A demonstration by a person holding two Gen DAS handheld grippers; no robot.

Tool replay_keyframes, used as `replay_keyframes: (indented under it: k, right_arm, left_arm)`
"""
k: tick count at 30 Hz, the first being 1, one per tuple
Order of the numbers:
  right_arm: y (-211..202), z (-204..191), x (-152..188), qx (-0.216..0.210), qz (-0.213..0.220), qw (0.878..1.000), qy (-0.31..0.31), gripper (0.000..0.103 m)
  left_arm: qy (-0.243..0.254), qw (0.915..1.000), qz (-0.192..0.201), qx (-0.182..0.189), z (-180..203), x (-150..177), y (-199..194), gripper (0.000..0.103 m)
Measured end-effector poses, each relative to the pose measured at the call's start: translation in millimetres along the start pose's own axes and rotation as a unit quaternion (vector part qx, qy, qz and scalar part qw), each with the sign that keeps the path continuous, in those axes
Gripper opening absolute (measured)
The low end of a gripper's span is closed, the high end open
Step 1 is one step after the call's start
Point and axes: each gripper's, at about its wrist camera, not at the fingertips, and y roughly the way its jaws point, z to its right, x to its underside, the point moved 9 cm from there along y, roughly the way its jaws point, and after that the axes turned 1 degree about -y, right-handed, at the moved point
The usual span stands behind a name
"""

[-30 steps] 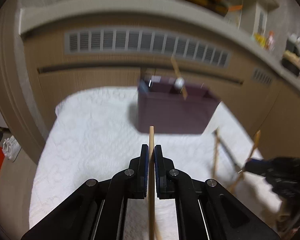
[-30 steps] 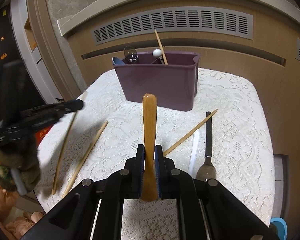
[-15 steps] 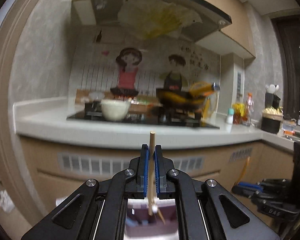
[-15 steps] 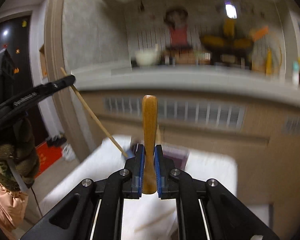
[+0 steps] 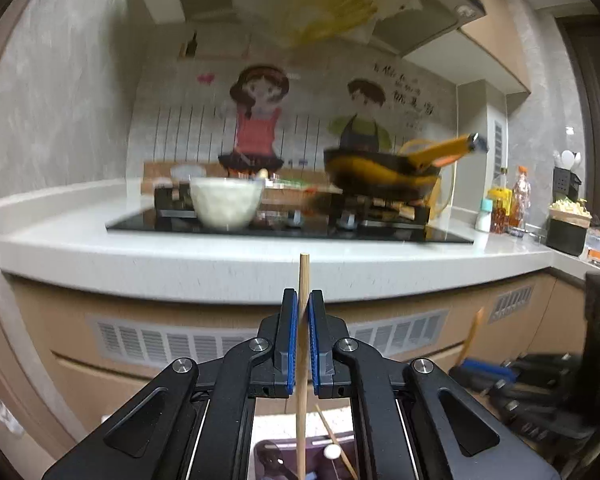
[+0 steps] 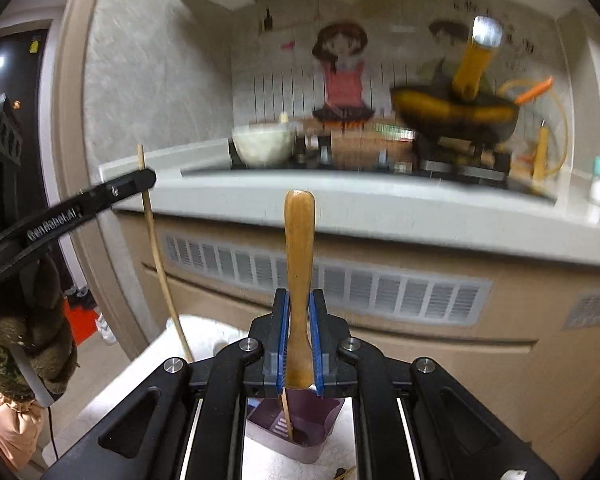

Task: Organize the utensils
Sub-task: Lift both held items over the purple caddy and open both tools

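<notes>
My left gripper (image 5: 300, 300) is shut on a thin wooden chopstick (image 5: 303, 276), held upright above the purple utensil bin (image 5: 268, 460), whose top shows below the jaws with a chopstick and a white-tipped utensil in it. My right gripper (image 6: 299, 300) is shut on a wooden spoon handle (image 6: 299, 240), upright above the same purple bin (image 6: 312, 436). The left gripper (image 6: 140, 180) with its chopstick (image 6: 156, 248) shows at the left of the right wrist view.
A kitchen counter (image 5: 180, 256) with a hob, a white bowl (image 5: 225, 206) and a pan (image 5: 380, 176) stands beyond. The white lace tablecloth (image 6: 204, 332) lies below. A vented cabinet front (image 6: 380, 288) faces me.
Both grippers have tilted up from looking at the table to facing the counter, lifting the chopstick and the wooden spoon upright over the purple bin.
</notes>
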Motion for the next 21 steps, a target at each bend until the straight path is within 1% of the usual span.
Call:
replay_keyframes:
  k: [7, 10, 12, 16, 18, 19, 20, 21]
  right_arm:
    - [70, 6, 52, -0.002, -0.074, 0.997, 0.016, 0.01]
    - [90, 2, 79, -0.011, -0.106, 0.994, 0.024, 0.01]
    - [102, 2, 91, -0.014, -0.122, 0.992, 0.026, 0.01]
    - [121, -5, 119, -0.019, -0.156, 0.987, 0.019, 0.01]
    - [124, -9, 128, -0.017, -0.168, 0.986, 0.013, 0.013]
    - [124, -10, 130, -0.013, -0.17, 0.985, 0.012, 0.016]
    - [123, -10, 132, -0.009, -0.168, 0.986, 0.01, 0.025]
    - [120, -10, 131, -0.004, -0.164, 0.986, 0.008, 0.032]
  left_arm:
    - [-0.022, 0.9982, -0.054, 0.012, -13, 47, 41, 0.006]
    - [-0.032, 0.9962, -0.079, 0.016, -17, 70, 54, 0.006]
    - [-0.038, 0.9943, -0.098, 0.018, -18, 86, 62, 0.006]
    - [-0.039, 0.9902, -0.132, 0.022, -16, 116, 71, 0.008]
    - [-0.035, 0.9889, -0.143, 0.021, -15, 128, 71, 0.017]
    - [-0.035, 0.9886, -0.145, 0.02, -15, 133, 69, 0.028]
    - [-0.038, 0.9885, -0.145, 0.019, -17, 135, 66, 0.04]
    - [-0.042, 0.9886, -0.143, 0.017, -19, 136, 62, 0.044]
